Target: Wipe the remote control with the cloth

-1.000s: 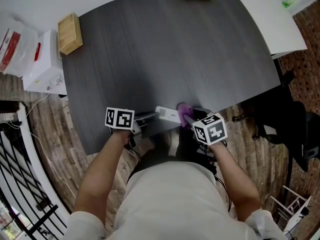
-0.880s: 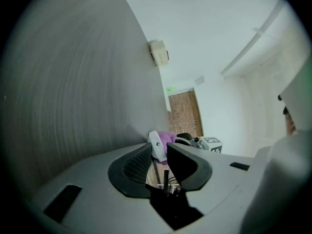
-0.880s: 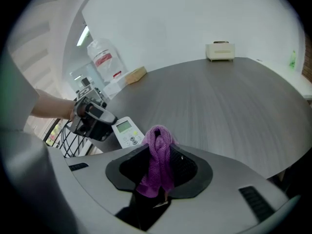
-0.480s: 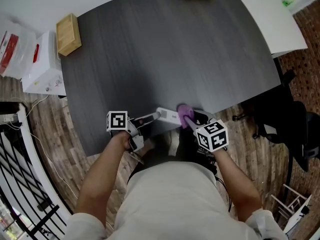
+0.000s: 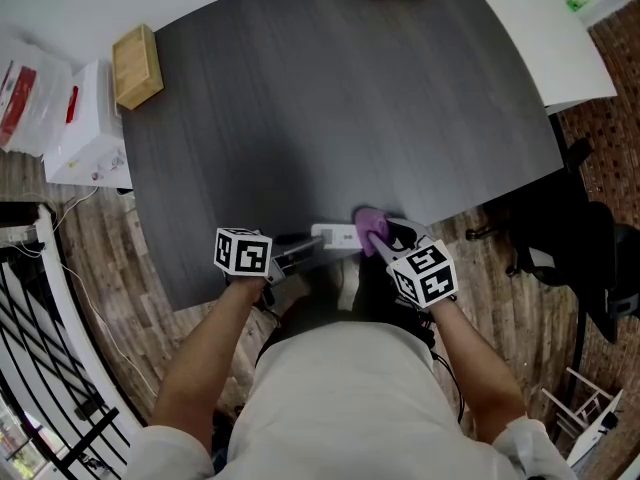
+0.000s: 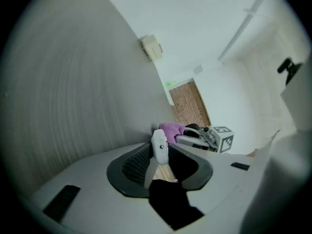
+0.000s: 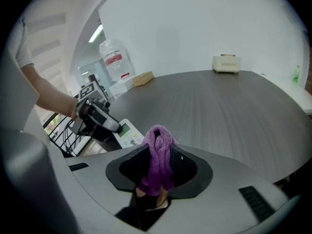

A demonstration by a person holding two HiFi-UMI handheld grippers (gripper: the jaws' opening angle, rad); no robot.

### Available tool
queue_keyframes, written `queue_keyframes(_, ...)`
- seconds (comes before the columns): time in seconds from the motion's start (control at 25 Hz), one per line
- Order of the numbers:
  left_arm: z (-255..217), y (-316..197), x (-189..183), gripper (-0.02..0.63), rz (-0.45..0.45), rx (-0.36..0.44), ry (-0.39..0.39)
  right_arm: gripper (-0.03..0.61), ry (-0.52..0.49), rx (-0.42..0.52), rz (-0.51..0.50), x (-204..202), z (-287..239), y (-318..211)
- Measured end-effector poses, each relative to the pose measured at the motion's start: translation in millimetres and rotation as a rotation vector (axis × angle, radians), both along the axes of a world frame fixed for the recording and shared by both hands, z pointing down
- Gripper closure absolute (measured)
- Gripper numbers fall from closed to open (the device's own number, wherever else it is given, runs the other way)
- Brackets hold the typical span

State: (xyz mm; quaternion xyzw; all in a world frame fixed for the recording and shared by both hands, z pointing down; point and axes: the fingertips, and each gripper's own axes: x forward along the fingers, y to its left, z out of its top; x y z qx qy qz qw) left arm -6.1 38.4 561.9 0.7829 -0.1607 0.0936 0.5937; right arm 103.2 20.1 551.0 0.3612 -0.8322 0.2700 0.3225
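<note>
Left tool [image 6: 161,161] is clamped on one end of the remote control [image 5: 338,235], held over the worktop's [image 5: 330,98] near edge. Right tool [image 7: 157,174] pinches the purple cloth [image 7: 158,147] just beside the remote's other end. Wiping seems under way, not finished.

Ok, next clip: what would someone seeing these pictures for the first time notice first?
The bright purple cloth bunched in the right tongs stands out at the near edge of the dark grey table. Beside it, the left tongs grip one end of the white remote control, whose other end lies next to the cloth.
</note>
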Motion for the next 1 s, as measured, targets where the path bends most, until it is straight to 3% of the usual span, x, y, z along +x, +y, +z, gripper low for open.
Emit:
queue_keyframes(0.08, -5.2, -9.6, -7.7, 0.528, -0.013, 0.199, -0.112, 0.453, -0.018, -0.007, 0.011, 0.5, -5.7, -1.9)
queue_keyframes(0.2, -18.0, -9.7, -6.5, 0.534, 0.071, 0.474, -0.235, 0.453, -0.043, -0.019, 0.017, -0.5, -13.7, -4.2)
queue_keyframes(0.44, -28.7, -5.1, -4.4, 0.534, 0.158, 0.724, -0.343, 0.453, -0.057, -0.021, 0.004, -5.0, -18.1, -5.7)
queue_keyframes(0.56, -30.4, -0.6, -4.3, 0.534, 0.159, 0.732, -0.312, 0.453, -0.058, -0.02, 0.008, -5.4, -17.9, -5.8)
queue_keyframes(0.8, -26.6, 9.3, 4.1, 0.528, 0.129, 0.542, -0.149, 0.453, -0.052, -0.011, -0.009, -12.7, -15.5, -3.6)
queue_keyframes(0.92, -16.1, 3.1, -2.0, 0.528, 0.084, 0.469, -0.188, 0.453, -0.056, -0.008, -0.008, -18.5, -14.4, -5.4)
queue_keyframes(1.0, -13.6, -0.8, -6.7, 0.531, 0.082, 0.518, -0.257, 0.453, -0.061, 0.001, -0.016, -22.2, -17.5, -7.7)
